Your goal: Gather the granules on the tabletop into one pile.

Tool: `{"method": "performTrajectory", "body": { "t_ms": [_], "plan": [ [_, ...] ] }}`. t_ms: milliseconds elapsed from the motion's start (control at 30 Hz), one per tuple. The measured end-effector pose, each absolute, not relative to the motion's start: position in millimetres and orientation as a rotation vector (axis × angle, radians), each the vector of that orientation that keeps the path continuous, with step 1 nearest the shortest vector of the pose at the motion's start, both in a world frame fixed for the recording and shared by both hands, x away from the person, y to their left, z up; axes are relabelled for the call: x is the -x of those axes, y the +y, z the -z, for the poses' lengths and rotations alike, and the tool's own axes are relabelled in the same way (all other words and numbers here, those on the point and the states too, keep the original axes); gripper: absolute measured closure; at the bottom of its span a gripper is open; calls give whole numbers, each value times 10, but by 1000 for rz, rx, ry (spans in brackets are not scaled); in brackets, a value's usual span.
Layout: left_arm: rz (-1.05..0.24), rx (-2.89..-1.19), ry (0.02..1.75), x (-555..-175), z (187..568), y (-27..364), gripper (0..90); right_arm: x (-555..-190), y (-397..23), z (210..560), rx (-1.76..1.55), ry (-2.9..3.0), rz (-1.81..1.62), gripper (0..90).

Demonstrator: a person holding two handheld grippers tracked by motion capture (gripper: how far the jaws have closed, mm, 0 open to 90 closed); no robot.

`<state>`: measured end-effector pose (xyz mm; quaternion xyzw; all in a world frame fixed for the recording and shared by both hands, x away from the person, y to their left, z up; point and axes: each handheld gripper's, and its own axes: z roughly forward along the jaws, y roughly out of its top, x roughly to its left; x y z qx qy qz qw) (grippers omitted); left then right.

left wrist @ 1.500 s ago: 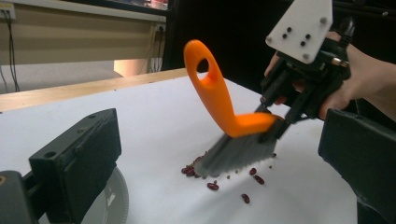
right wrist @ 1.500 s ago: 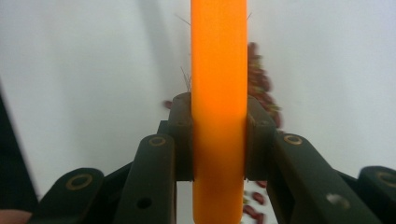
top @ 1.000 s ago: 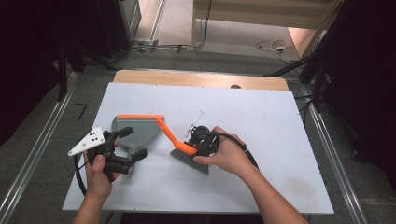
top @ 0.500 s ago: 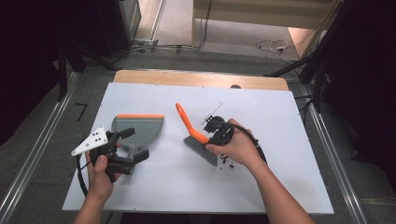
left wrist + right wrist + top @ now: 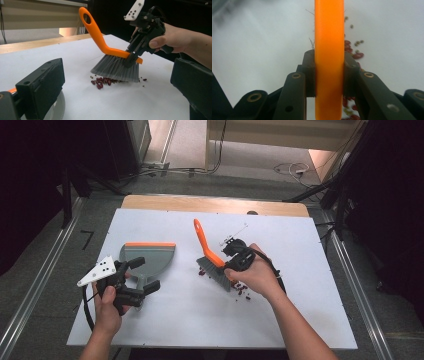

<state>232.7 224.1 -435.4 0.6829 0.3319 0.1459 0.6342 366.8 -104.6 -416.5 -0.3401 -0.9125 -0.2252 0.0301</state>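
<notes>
The right gripper [image 5: 235, 262] has its two black jaws clamped on the orange back of a hand brush [image 5: 112, 53], one pad on each flat side, as the right gripper view shows close up with the orange handle [image 5: 329, 57] running straight up between them. The brush's grey bristles [image 5: 116, 68] point down onto the white table [image 5: 300, 245], with the looped end of the handle slanting up toward the far left. A small heap of dark red beans [image 5: 101, 82] lies at the foot of the bristles, touching their tips, and a few stray beans [image 5: 242, 290] lie scattered on the near side of the brush by the right hand [image 5: 257, 275]. The left gripper [image 5: 137, 280] has its jaws spread wide with nothing between them; in the left gripper view they frame the brush and beans from the left. It sits over the near part of a grey dustpan [image 5: 150, 257] with an orange lip, which lies flat on the left half of the table, its orange edge on the far side. The dustpan is well apart from the brush and beans, with bare tabletop between them. The left hand [image 5: 107, 307] grips its tool near the table's near left edge.
</notes>
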Motion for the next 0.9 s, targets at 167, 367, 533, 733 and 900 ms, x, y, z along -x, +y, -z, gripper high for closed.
{"method": "performTrajectory", "body": {
  "t_ms": [167, 367, 533, 733, 900],
  "plan": [
    [-334, -1563, 756, -2323, 4354, 2235, 3, -3719, -805, 4268, 1151, -2649, 694, 682],
    [-333, -1563, 760, -2325, 4356, 2250, 3, -3807, -647, 4438, 1248, -2542, 669, 682],
    [-336, -1565, 760, -2328, 4358, 2254, 3, -3877, -736, 4501, 1351, -2486, 642, 682],
    [-333, -1570, 760, -2332, 4362, 2235, 3, -3871, -936, 4518, 1426, -2462, 643, 681],
    [-333, -1571, 760, -2333, 4362, 2229, 3, -3862, -1122, 4524, 1475, -2436, 643, 682]
  ]
}}
